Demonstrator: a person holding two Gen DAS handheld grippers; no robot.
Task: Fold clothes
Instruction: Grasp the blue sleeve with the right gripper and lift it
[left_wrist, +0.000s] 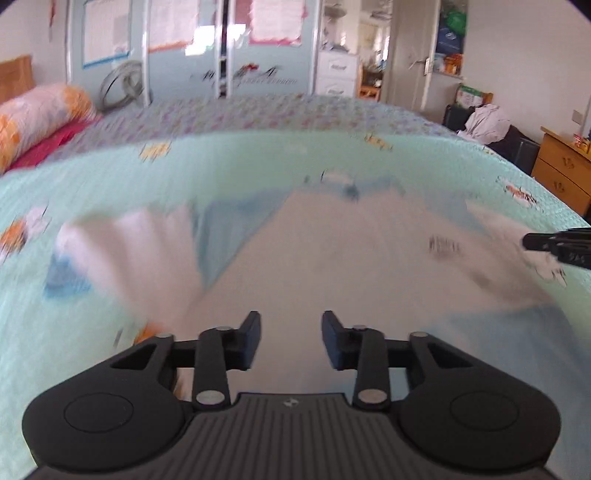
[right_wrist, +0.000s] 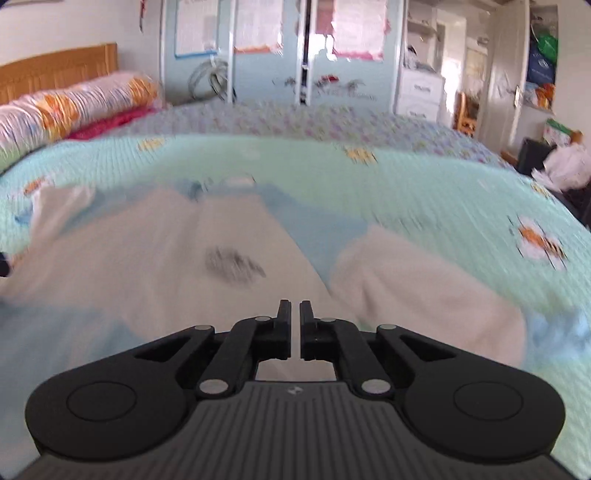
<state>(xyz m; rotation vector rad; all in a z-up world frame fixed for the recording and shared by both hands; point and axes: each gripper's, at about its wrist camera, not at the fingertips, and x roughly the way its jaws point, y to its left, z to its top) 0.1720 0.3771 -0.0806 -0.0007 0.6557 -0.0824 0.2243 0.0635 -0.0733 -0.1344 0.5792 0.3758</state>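
A white T-shirt with pale blue trim (left_wrist: 317, 251) lies spread on the mint green bedspread (left_wrist: 110, 173), collar far from me, sleeves out to both sides. It also shows in the right wrist view (right_wrist: 147, 258), with a dark print on its chest. My left gripper (left_wrist: 291, 339) is open and empty, hovering over the shirt's lower middle. My right gripper (right_wrist: 295, 328) has its fingers nearly together with nothing between them, above the shirt's right side next to the right sleeve (right_wrist: 417, 284). Its tip shows at the right edge of the left wrist view (left_wrist: 554, 242). Both views are motion-blurred.
A rolled floral quilt (right_wrist: 74, 103) lies by the wooden headboard (right_wrist: 55, 70) at far left. Wardrobe doors (left_wrist: 229, 48) stand beyond the bed. A wooden drawer unit (left_wrist: 565, 166) and a chair with white clothes (left_wrist: 487, 122) stand to the right.
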